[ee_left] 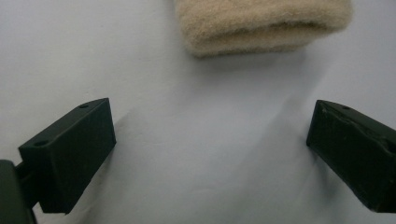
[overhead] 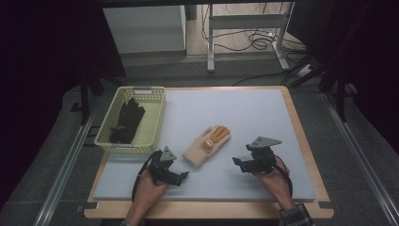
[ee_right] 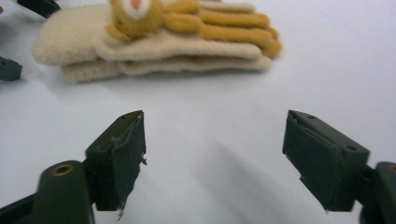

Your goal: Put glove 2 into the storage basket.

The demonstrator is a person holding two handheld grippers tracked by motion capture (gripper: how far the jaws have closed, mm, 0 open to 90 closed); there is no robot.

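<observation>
Two forearms came in from the near edge of the desk (overhead: 301, 141), one hand (overhead: 149, 184) on the left gripper (overhead: 181, 175) and the other hand (overhead: 270, 180) on the right gripper (overhead: 236, 163). A checked sleeve (overhead: 295, 215) covered the right wrist. Both grippers hovered low over a pale blue-grey mat (overhead: 244, 113) that covered most of the wooden desk, leaving a strip of light wood around its edges.

In the left gripper view the fingers (ee_left: 70, 154) stood wide apart with nothing between them, pointed at the cuff end of a cream glove (ee_left: 261, 23) just ahead. In the right gripper view the fingers (ee_right: 116, 154) were also spread wide and empty, facing the glove's long side a little farther off.

The cream glove lay flat near the middle of the mat, between the two grippers and slightly beyond them, its darker yellow fingertips pointing away and to the right. A small plush animal figure (ee_right: 135, 14) sat on its back.

At the far left corner of the desk stood a pale yellow plastic basket (overhead: 155, 117) holding a black glove (overhead: 127, 121).

Beyond the desk, grey carpet ran to a white cabinet (overhead: 146, 28) and the metal legs of another table (overhead: 282, 42), with loose cables (overhead: 256, 40) on the floor. Dark curtains closed both sides of the room.
</observation>
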